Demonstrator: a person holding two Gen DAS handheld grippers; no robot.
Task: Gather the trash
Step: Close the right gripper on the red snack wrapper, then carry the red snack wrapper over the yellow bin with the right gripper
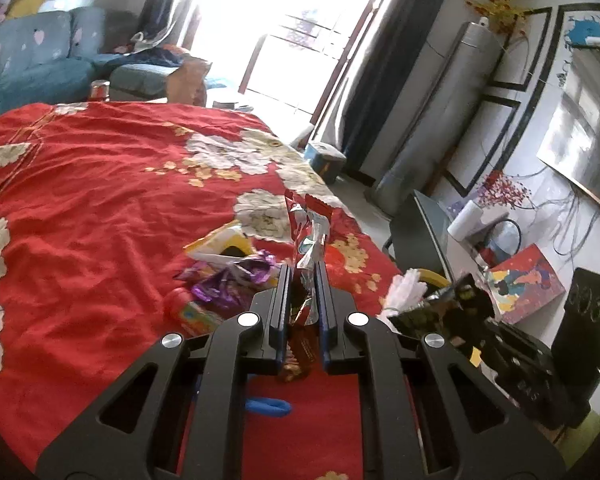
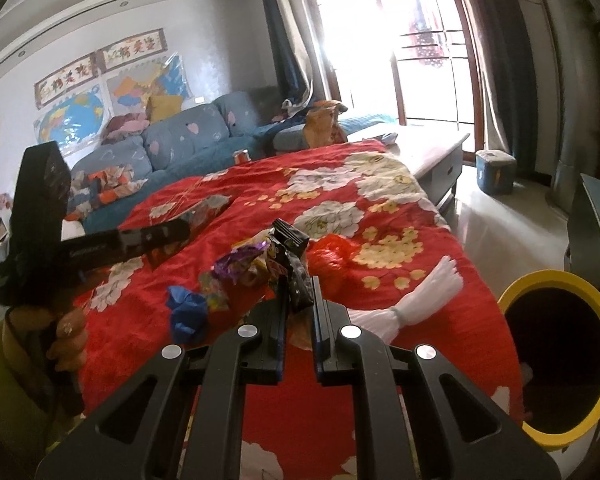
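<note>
Red floral cloth (image 2: 260, 200) covers the table beneath both raised, downward-tilted grippers. Left gripper (image 1: 303, 276) clamps a red foil wrapper (image 1: 310, 232); right gripper (image 2: 300, 294) pinches a black wrapper (image 2: 296, 264) beside the yellow-rimmed bin (image 2: 508, 292), its inside too dark to read.

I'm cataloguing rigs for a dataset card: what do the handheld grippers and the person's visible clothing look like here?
Both the left gripper and the right gripper are matte black, with two flat parallel fingers edged in blue, angular cut-out linkage arms and round silver pivot caps. Seen from the right wrist, the left unit carries a black boxy block with faint lettering on its bar. The sleeve is yellow-green.
</note>
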